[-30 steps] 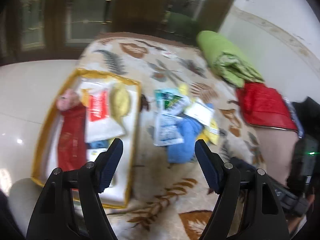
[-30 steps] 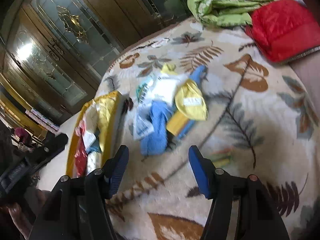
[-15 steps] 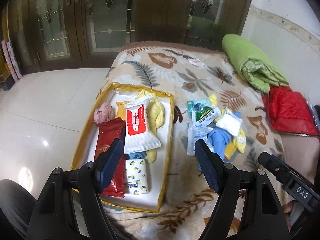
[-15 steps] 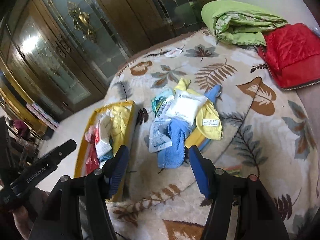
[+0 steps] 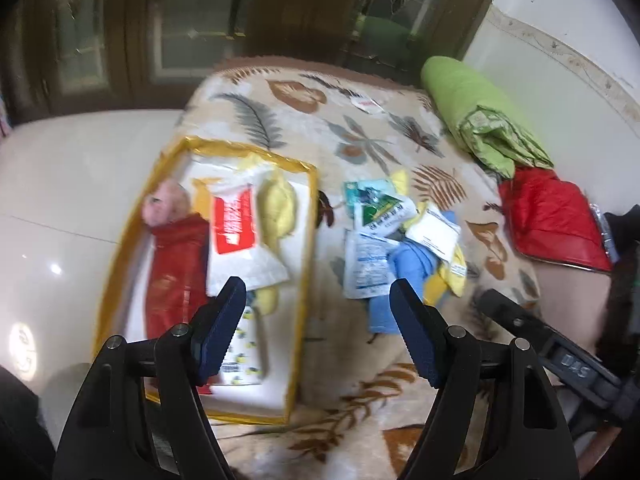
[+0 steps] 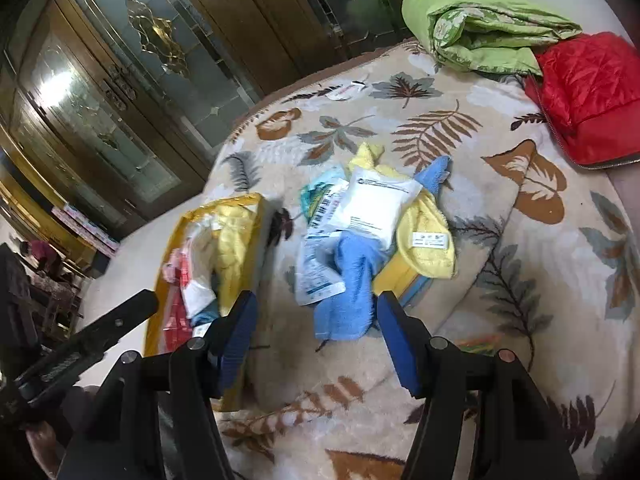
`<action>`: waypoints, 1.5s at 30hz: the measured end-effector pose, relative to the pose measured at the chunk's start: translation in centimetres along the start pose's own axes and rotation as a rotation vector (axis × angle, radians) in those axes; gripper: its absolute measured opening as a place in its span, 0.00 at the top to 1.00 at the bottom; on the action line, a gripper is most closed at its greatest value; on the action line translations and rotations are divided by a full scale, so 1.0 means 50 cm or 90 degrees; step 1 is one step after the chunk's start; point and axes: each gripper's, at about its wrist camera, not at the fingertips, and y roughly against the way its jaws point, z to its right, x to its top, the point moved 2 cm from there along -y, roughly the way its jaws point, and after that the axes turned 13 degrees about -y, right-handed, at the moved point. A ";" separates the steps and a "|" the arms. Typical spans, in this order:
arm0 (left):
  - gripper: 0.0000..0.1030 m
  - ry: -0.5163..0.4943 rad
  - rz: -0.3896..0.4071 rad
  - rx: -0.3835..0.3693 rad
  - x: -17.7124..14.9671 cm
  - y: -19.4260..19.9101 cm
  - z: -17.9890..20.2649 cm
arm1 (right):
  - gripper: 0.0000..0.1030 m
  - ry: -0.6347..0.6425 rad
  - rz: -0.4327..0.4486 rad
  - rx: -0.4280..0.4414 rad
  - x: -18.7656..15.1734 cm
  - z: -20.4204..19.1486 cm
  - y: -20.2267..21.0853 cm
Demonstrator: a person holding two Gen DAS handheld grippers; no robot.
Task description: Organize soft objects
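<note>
A shallow rectangular box with a glossy yellow rim (image 5: 304, 264) and a white floor lies on a plush cream blanket printed with brown and grey leaves (image 5: 360, 144), which covers a bed. Inside the box sit a long shiny red plastic packet (image 5: 176, 276), a pink fuzzy ball (image 5: 164, 204) at its far end, a white wet-wipe pack with a red label (image 5: 236, 236), a crumpled pale yellow cloth (image 5: 280, 212) and a small white pack dotted with yellow lemons (image 5: 244, 352). The wipe pack lies partly over the red packet and the yellow cloth.

Just beside the box, on the blanket, is a loose heap: a fluffy blue terry towel (image 6: 348, 284), a flat white sealed pouch (image 6: 376, 204) on top of it, a crinkly white sachet with blue print (image 6: 316, 268), a teal-and-white printed packet (image 5: 376, 204), and a yellow microfibre cloth with a white label (image 6: 428, 240). The pieces overlap one another.

Farther back, near the wall, a rolled green quilt (image 6: 480, 32) rests against a quilted red satin cushion (image 6: 588, 92).

The left tool (image 5: 318, 332) hangs above the box's near edge with its blue ribbed pads spread wide and nothing between them. The right tool (image 6: 316, 340) hovers over the near end of the blue towel, likewise spread wide and holding nothing.
</note>
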 end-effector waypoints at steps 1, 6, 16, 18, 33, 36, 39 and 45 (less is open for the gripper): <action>0.27 -0.006 -0.005 -0.003 0.004 -0.006 0.005 | 0.39 -0.003 -0.002 0.002 0.003 0.002 -0.004; 0.27 -0.019 0.010 -0.003 0.022 -0.014 0.017 | 0.39 -0.014 -0.006 0.006 0.022 0.005 -0.019; 0.27 0.010 0.053 0.030 0.056 0.015 -0.017 | 0.39 0.087 0.068 -0.184 0.013 -0.064 -0.029; 0.27 0.011 0.060 0.035 0.061 0.024 -0.015 | 0.39 0.099 0.065 -0.194 0.007 -0.076 -0.034; 0.27 -0.002 0.051 0.036 0.059 0.016 -0.006 | 0.39 0.137 0.076 -0.248 0.000 -0.105 -0.047; 0.27 0.002 0.038 0.033 0.055 -0.003 -0.011 | 0.39 0.137 0.072 -0.247 0.003 -0.108 -0.052; 0.27 0.006 0.026 0.031 0.053 -0.018 -0.012 | 0.39 0.139 0.068 -0.248 0.003 -0.108 -0.058; 0.27 -0.007 0.001 0.046 0.061 -0.057 -0.010 | 0.39 0.125 0.051 -0.234 0.013 -0.096 -0.072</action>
